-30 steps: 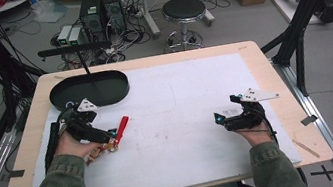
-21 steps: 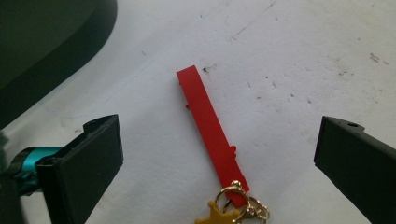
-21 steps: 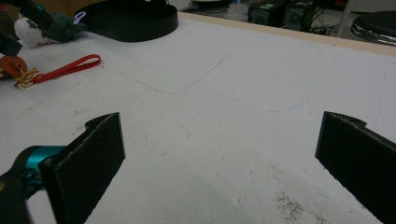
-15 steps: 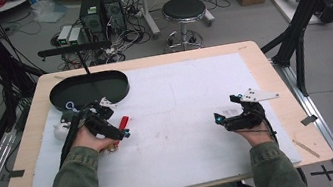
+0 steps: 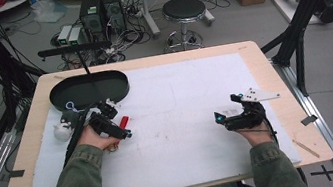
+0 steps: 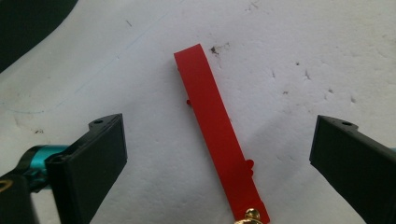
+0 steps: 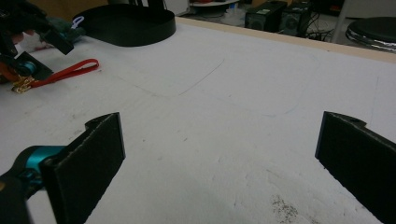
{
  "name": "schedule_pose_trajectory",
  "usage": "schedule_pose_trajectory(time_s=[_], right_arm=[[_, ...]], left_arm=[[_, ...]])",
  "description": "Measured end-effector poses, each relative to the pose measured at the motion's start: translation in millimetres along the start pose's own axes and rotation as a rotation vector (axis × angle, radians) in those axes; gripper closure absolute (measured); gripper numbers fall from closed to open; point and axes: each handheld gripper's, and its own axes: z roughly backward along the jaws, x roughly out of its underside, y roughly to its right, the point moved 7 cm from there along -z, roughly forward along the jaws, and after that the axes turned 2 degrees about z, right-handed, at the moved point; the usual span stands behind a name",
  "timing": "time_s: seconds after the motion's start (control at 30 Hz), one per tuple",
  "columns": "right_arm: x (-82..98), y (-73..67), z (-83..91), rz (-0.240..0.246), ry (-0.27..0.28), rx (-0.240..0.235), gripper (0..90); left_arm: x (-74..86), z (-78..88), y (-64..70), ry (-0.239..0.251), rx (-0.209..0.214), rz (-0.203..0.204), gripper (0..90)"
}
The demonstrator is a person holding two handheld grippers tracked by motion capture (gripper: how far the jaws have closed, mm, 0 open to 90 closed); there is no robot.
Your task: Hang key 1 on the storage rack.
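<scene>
At the bench (image 5: pixel 280 121), covered by a white sheet (image 5: pixel 183 116), a black oval tray (image 5: pixel 61 97) sits at the far-left corner. The left gripper (image 5: pixel 128 134) straddles a red strap (image 6: pixel 215 126), jaws wide, apparently to pinch it; the right gripper (image 5: pixel 219 117) idles wide and empty near the right edge.

A matt red strap (image 6: pixel 214 135), smooth like leather or plastic and tipped with a shiny gold-coloured metal fitting (image 6: pixel 251 216), lies on a rough white foam-like sheet (image 5: pixel 184 121) flecked with dark specks. The sheet covers a pale wooden table (image 5: pixel 274 81), beside a smooth black tray (image 5: pixel 89 89). Both grippers' jaws are matt black plastic, with glossy teal metal parts behind them.
</scene>
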Motion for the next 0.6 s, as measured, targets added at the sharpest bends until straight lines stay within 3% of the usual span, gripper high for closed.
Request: schedule_pose_trajectory(time_s=[0.2,0.47,0.57,0.6], right_arm=[[0.3,0.6,-0.6,0.003,-0.002,0.004,0.4],[0.1,0.7,0.1,0.003,0.0,0.006,0.4],[-0.6,0.4,1.1,-0.008,0.005,0.006,0.4],[-0.7,0.9,1.3,-0.006,0.007,0.007,0.4]], left_arm=[[-2.0,-5.2,-2.6,-0.018,-0.032,0.049,19.9],[-5.1,-8.9,-0.4,-0.003,-0.048,0.057,44.8],[-6.1,-8.9,1.6,0.002,-0.038,0.063,56.8],[-6.8,-8.6,2.0,0.01,-0.048,0.064,65.9]])
